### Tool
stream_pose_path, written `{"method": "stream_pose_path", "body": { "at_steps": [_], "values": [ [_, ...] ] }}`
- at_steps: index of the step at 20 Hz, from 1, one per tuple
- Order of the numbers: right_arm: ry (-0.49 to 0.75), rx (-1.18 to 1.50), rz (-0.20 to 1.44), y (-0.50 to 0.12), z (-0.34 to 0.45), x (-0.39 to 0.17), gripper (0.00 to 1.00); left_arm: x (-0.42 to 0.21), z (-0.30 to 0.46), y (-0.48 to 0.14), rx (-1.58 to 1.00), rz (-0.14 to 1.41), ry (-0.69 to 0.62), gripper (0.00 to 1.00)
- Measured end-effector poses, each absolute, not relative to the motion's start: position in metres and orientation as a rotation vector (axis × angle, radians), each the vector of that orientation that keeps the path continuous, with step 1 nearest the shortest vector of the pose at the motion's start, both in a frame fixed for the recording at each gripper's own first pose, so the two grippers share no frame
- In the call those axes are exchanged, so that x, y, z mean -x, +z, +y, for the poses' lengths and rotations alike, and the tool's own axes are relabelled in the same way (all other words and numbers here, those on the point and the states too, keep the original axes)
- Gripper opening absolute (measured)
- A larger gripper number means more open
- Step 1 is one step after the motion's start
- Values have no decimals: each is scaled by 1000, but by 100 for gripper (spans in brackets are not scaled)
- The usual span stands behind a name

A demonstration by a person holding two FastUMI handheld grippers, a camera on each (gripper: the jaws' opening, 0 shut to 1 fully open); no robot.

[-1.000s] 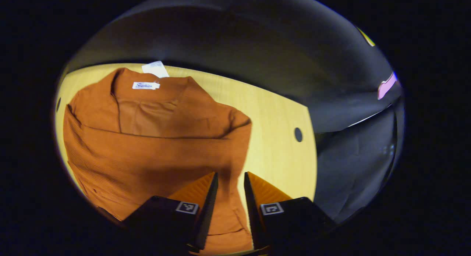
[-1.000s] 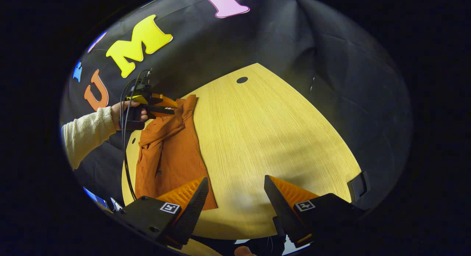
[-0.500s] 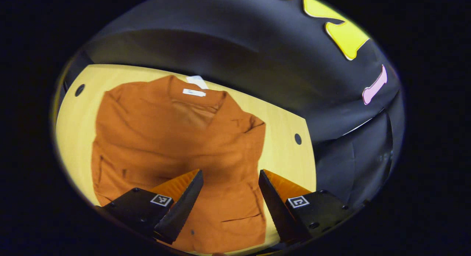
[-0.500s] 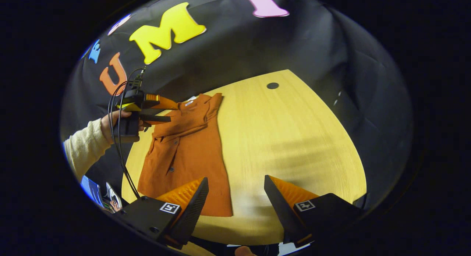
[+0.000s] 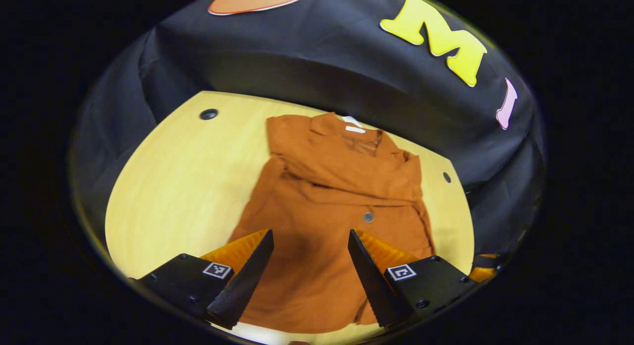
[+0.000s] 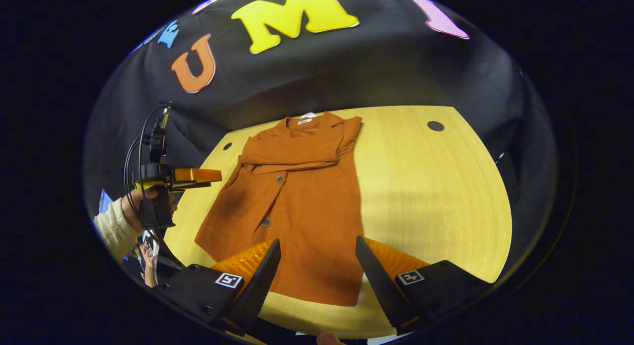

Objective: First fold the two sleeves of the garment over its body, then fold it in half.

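Orange shirt flat on bench, sleeves folded, long axis pointing away from both open empty tongs; right tongs nearer hem.

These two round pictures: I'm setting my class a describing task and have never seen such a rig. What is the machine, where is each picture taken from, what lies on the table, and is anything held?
There is no robot here: a person holds a two-finger claw in each hand. Each claw carries a camera looking forward along its own fingers. In the left gripper view the left claw stands open above an orange garment. In the right gripper view the right claw is open too, near the garment's hem. That view also shows the other claw, farther off, gripped by a hand in a cream sleeve. The garment lies flat on a pale wooden table, collar toward the far wall, with a sleeve folded across its chest. Neither claw holds anything.
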State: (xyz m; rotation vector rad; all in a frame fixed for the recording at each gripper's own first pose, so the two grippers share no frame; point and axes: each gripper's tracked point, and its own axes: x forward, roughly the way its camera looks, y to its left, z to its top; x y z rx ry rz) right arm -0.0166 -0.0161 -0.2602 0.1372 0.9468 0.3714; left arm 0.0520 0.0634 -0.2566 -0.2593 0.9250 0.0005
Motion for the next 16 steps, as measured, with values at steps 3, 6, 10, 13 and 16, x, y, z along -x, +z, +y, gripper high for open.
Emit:
{"method": "stream_pose_path", "body": {
  "at_steps": [3, 6, 10, 13, 16],
  "values": [
    [403, -87, 975, -273, 7, 15, 97, -12, 114, -274, 231, 949, 57, 98],
    [408, -63, 1027, -289, 19, 17, 97, 25, 155, -291, 225, 993, 98, 98],
    [441, -27, 1127, -316, 14, 29, 97, 61, 165, -307, 315, 1103, 36, 98],
    [463, -63, 1277, -345, -13, 47, 97, 73, 149, -312, 371, 1190, -97, 99],
    [472, -100, 1391, -364, -52, 69, 97, 81, 147, -309, 392, 1224, -205, 98]
  ]
}}
